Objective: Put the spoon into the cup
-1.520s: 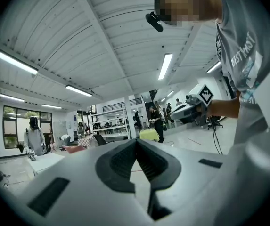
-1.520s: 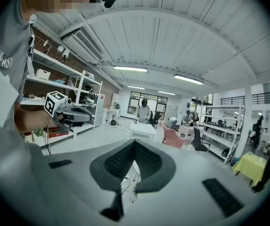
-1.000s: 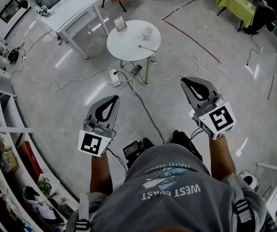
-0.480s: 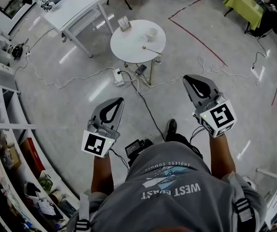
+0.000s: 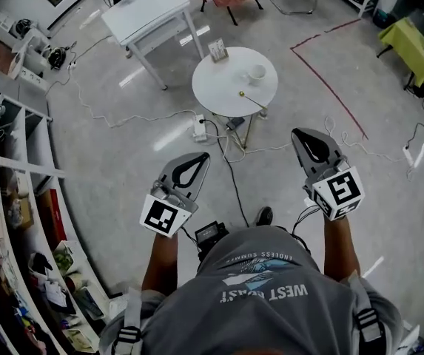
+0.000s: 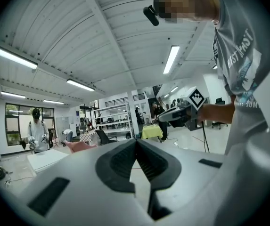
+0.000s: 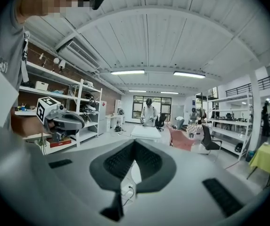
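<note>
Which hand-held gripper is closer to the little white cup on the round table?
Right. The right hand-held gripper is below and slightly right of the small white cup in the head view; the left hand-held gripper is farther off, below and left.

Bare floor lies open up to the round table, apart from a power strip and loose cables near its legs. Shelving walls off the left side. A white table stands close by, with a gap between. On the round top, only the cup, spoon and a small stand take room.
</note>
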The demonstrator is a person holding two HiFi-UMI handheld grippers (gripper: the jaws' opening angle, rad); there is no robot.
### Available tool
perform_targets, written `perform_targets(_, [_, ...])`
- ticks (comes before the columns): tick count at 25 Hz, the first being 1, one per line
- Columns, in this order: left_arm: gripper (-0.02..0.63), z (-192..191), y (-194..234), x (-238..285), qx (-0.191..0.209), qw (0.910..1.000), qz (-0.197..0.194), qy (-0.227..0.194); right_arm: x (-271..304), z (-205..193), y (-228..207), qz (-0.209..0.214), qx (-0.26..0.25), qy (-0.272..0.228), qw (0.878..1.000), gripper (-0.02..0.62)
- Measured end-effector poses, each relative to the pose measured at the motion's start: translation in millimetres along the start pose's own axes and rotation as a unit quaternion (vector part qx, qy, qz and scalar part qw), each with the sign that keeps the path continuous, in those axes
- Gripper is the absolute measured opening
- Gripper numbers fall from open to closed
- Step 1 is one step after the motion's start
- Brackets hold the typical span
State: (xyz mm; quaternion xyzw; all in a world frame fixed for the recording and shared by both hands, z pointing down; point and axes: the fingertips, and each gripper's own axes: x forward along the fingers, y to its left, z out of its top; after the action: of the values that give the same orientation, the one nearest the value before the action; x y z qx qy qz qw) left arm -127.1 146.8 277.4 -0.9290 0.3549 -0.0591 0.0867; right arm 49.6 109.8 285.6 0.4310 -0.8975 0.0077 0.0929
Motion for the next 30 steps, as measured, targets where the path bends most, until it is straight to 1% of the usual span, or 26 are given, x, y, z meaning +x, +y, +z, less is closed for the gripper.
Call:
perform_targets(4, [0.005, 2, 1, 20, 0.005, 0.9999, 0.009, 0.006, 4, -4, -21, 0.013, 0.003, 0.001, 1.000, 0.002])
perform_targets(8, [0.005, 8, 4, 38, -0.007, 0.9996, 0.027, 0.009, 9, -3, -44, 0.026, 0.004, -0.005, 1.000, 0.002])
perform_targets(11, [0.005, 11, 5, 44, -0.012, 0.9992, 0.037, 0.013, 10, -11, -48, 0.039, 0.010, -0.005, 0.999, 0.002])
perform_targets(14, [0.005, 15, 6, 47, -0.010, 0.9990, 0.041, 0.014, 11, -13, -50, 0.042, 0.016, -0.006, 0.999, 0.002])
perform_targets(17, [0.005, 11, 10, 50, -0.010, 0.9992, 0.034, 0.021, 10, -15, -51, 0.036, 0.023, -0.004, 0.999, 0.002])
perform_targets(20, [0.005, 1, 23, 55, -0.007, 0.9993, 0.023, 0.029, 15, -18, -58, 0.022, 0.022, 0.005, 1.000, 0.002])
perform_targets(24, [0.005, 1, 34, 66, -0.012, 0.9999, -0.003, 0.011, 22, -17, -60, -0.005, 0.021, 0.007, 1.000, 0.002])
perform_targets(30, [0.005, -6, 67, 78, -0.014, 0.9992, -0.038, 0.001, 42, -11, -58, -0.036, 0.019, 0.015, 0.999, 0.002])
